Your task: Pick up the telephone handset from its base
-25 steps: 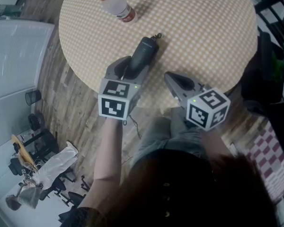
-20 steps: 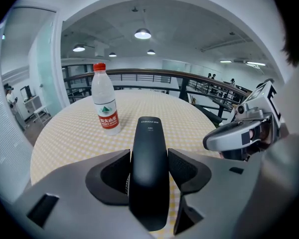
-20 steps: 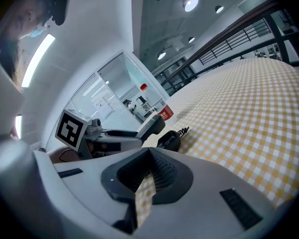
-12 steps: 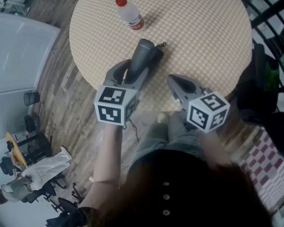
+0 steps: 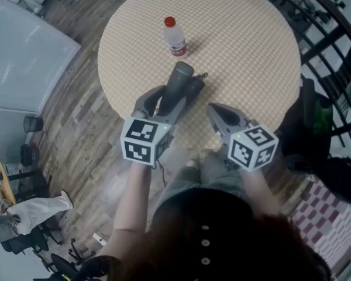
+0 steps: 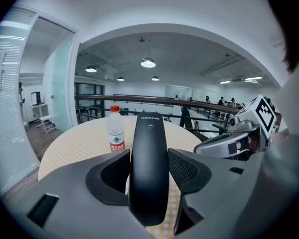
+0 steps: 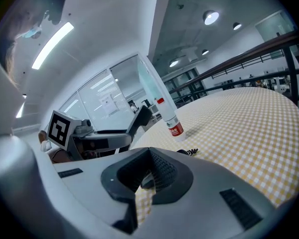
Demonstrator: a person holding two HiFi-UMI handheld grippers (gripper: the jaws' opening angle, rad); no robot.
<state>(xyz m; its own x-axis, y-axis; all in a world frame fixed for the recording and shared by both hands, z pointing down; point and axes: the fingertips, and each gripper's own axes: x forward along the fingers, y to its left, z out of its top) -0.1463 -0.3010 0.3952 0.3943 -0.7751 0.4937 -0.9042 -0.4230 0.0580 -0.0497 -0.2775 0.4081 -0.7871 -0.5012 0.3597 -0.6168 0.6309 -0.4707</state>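
A round, yellow-checked desk point(image 5: 245, 45) carries a water bottle point(image 5: 174, 37) near its middle. The left claw point(image 6: 148, 171) clamps the black telephone handset point(image 5: 179, 78), raised over its base point(image 5: 195, 88). The right claw point(image 5: 215, 110) hovers beside it, jaws closed on nothing.

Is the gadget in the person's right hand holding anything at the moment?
No, the right gripper is empty: its jaws are closed against each other with nothing between them.
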